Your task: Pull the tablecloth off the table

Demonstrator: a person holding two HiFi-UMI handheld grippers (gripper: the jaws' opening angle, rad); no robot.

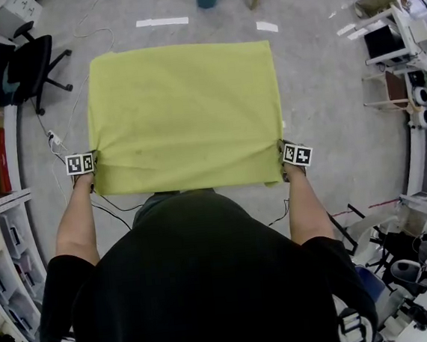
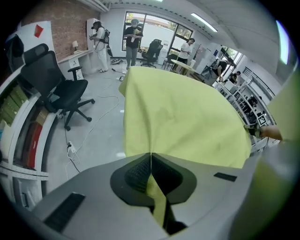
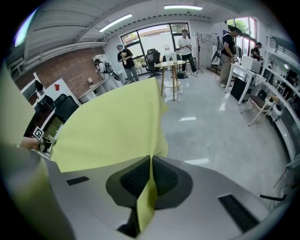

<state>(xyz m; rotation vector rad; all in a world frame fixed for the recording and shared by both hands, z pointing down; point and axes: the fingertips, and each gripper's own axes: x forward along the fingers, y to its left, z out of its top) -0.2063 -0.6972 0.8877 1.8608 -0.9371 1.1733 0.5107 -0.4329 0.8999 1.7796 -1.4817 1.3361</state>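
Person stands at the near edge of the worktop, head bent over it, both bare forearms reaching forward. The worktop itself is fully hidden.

Tablecloth [image 1: 184, 117]: yellow-green, spread flat, all four edges visible from above. Mostly smooth, with small creases fanning out from the two near corners.

Left gripper [image 1: 91, 166]: at the near-left corner of the cloth. Its own view shows the two dark ribbed pads [image 2: 139, 172] pressed together, a narrow strip of the cloth pinched between them and trailing back toward the camera. Jaws closed on the fabric, no gap showing.

Right gripper [image 1: 286, 156]: at the near-right corner, about level with the left one. Same picture in its view: pads [image 3: 164, 176] clamped tight, and a fold of the cloth caught between them hangs down behind.

The cloth runs away from each gripper in one broad sheet. Each gripper view catches the other gripper's marker cube at the far side of the sheet.

Around: grey floor [image 1: 326, 95] with white tape marks [image 1: 161, 22] and a loose cable [image 1: 61, 143]. Black office chair [image 1: 31, 67] off the far-left corner, well apart from the cloth. Shelving [image 1: 1, 224] along the left. Several people [image 2: 133, 37] stand by the windows at the far end.
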